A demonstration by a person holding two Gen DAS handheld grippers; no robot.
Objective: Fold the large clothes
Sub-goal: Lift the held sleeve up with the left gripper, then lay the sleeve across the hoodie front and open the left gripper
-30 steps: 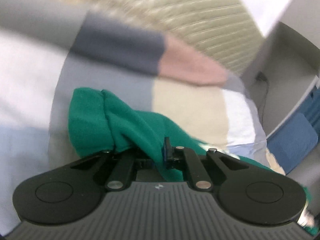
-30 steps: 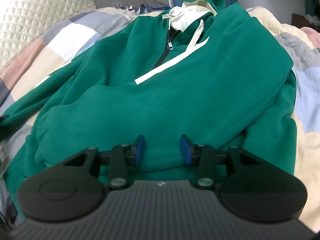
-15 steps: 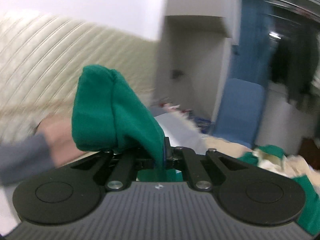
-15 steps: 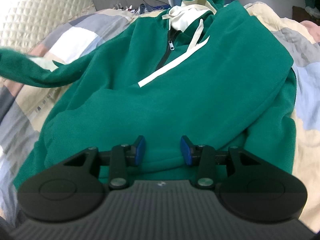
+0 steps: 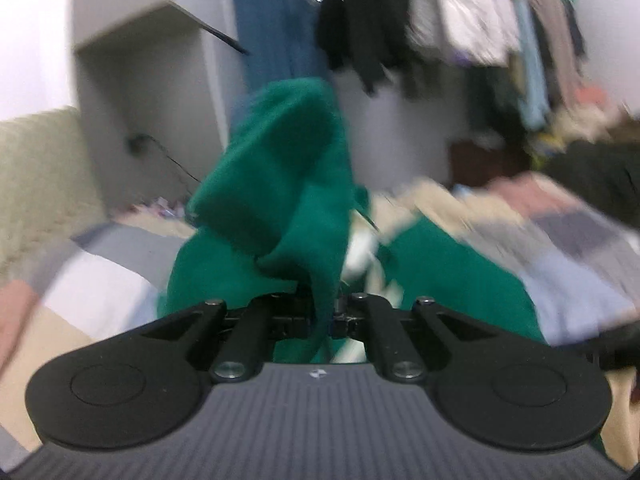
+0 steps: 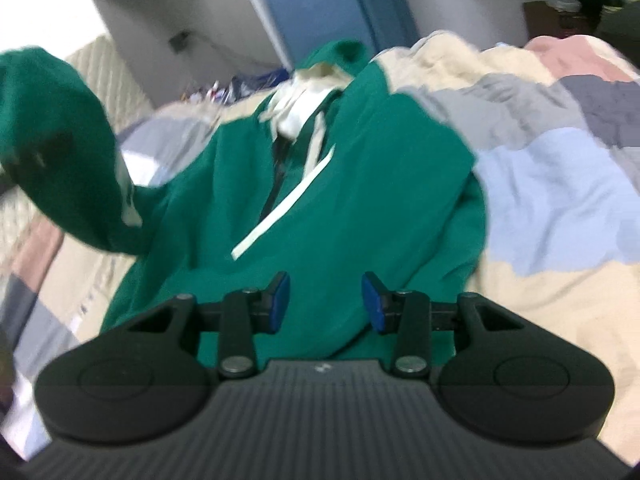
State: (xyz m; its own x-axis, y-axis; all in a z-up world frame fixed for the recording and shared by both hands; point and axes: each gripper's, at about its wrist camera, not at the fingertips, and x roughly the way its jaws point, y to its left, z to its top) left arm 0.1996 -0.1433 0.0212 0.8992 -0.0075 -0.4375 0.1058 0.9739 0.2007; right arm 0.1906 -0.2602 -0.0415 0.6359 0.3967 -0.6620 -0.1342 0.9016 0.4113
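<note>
- The left gripper (image 5: 323, 314) has its fingers pressed together on a sleeve (image 5: 280, 184) of the green hoodie (image 6: 340, 200) — the cuff end stands up just ahead of the fingertips and flops over to their left.
- Past that raised sleeve, ahead and to the right of the left gripper, the body of the hoodie lies on the patchwork quilt (image 5: 568, 248); this view is blurred, so finer detail cannot be told.
- The right gripper (image 6: 325, 303) is spread, its blue pads (image 6: 280, 300) apart with nothing between them, and it hangs over the lower part of the hoodie.
- Straight ahead of the right gripper the hoodie lies front up on the quilt — zipper (image 6: 276, 184) and pale drawstring (image 6: 288, 208) running away from the fingers toward the hood (image 6: 332, 56) at the far end.
- To the far left of the right gripper the lifted sleeve shows in the air, clear of the quilt.
- Beyond the bed, clothes (image 5: 460, 12) hang ahead and to the right of the left gripper.
</note>
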